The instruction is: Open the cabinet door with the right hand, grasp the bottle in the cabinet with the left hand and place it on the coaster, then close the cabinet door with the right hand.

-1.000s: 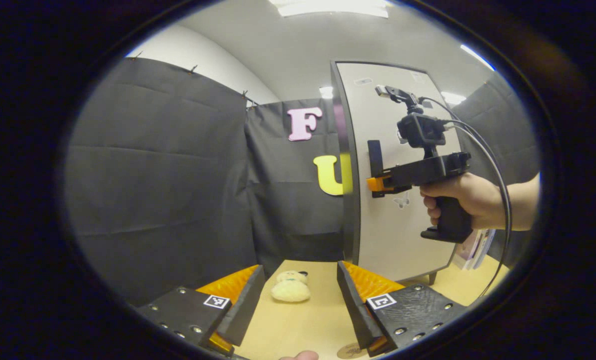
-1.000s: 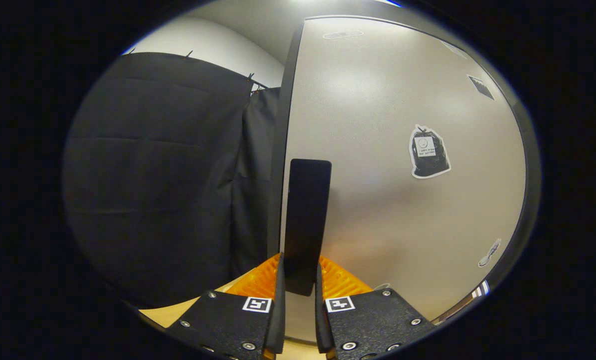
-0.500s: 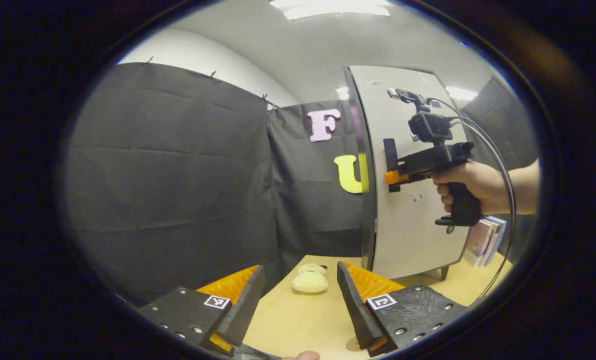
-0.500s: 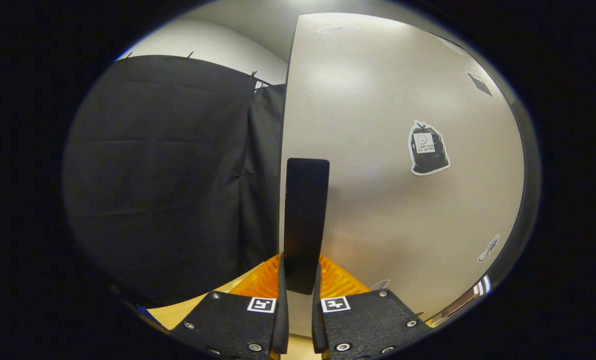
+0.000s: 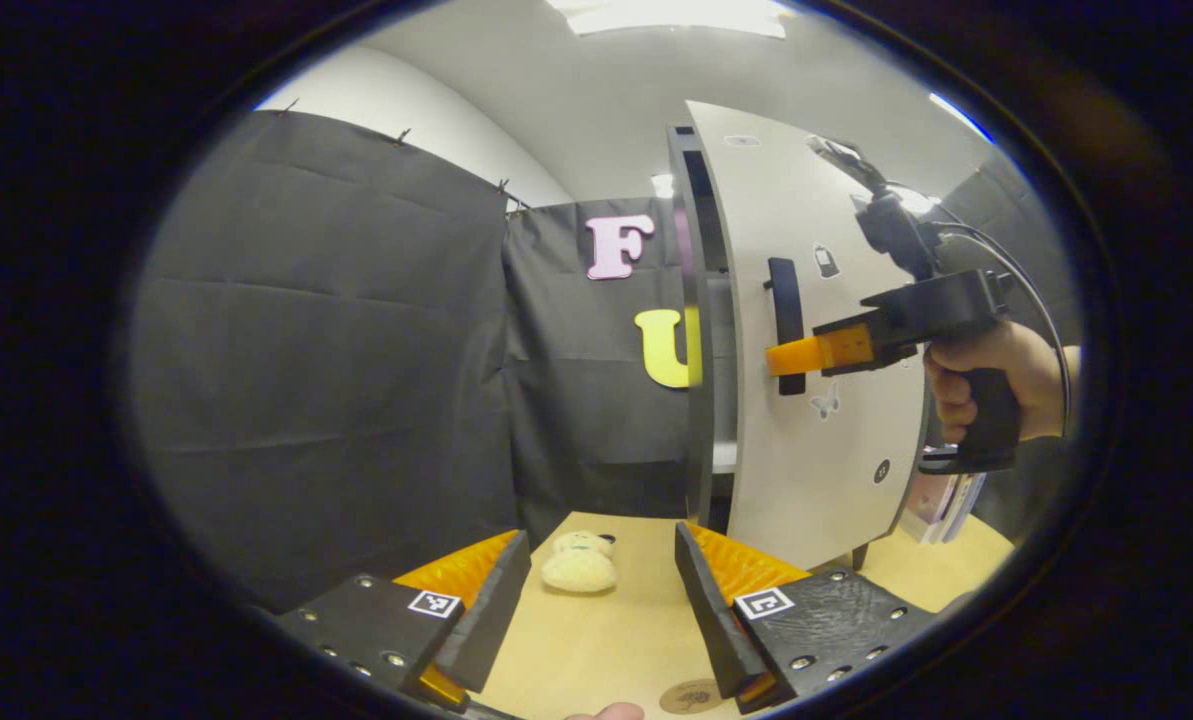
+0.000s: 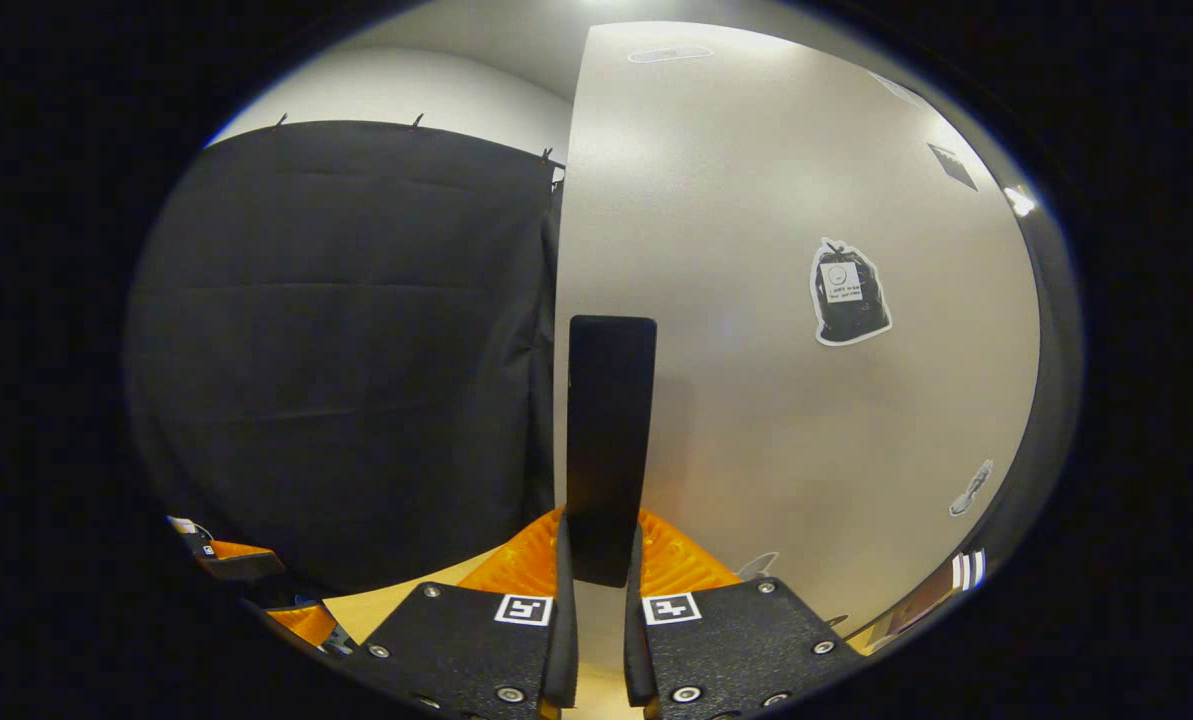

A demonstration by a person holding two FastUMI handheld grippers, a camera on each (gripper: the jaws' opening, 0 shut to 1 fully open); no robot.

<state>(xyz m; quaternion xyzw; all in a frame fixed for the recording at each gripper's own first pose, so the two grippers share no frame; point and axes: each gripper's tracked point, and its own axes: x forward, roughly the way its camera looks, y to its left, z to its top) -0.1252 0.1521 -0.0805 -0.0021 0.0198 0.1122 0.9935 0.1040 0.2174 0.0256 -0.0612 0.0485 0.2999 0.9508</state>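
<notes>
The light grey cabinet door stands ajar, and a narrow gap at its left edge shows a shelf inside. My right gripper is shut on the black vertical handle, held by a hand. In the right gripper view the handle is pinched between both fingers of my right gripper, with the door behind it. My left gripper hovers open over the wooden table with nothing between its fingers. A round coaster lies on the table by its right finger.
A cream plush toy lies on the table ahead of the left gripper. Books stand to the right of the cabinet. Black cloth walls close the left and back. The left gripper appears low at the left of the right gripper view.
The door has swung open from shut, pulled by the right gripper on its handle, and a gap into the cabinet now shows. The left gripper stays open and has shifted slightly.
</notes>
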